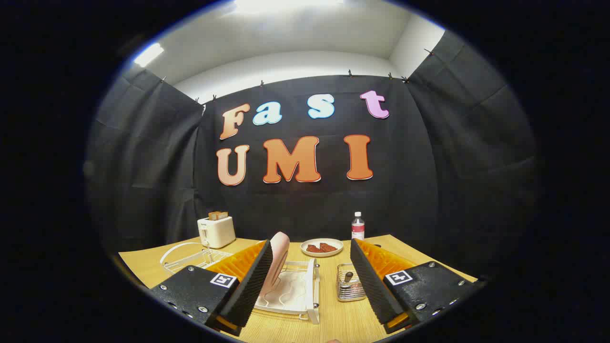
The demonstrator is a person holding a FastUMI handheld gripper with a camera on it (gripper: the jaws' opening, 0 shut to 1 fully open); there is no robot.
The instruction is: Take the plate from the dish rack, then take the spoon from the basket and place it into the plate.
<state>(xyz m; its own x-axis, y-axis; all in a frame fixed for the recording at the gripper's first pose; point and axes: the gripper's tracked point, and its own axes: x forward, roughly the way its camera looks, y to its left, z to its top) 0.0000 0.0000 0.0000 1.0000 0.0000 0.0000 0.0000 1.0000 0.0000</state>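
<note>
Nothing done | your gripper (312, 286) released, empty | plate (278, 259) upright in rack (295, 297), 11 o'clock | spoon (348, 277) in basket (349, 284), 1 o'clock

Table (333, 319) carrying all items: rack (290, 295) lying between the open fingers of the gripper (312, 286), a plate (276, 262) standing on edge in its left part, and a basket (349, 283) sitting just right of it with a spoon (349, 277) inside. Beyond these, a dish (322, 247) of food resting mid-table, a bottle (358, 226) standing behind it to the right. Toaster (216, 231) sitting far left, a wire holder (190, 257) lying before it.
</note>
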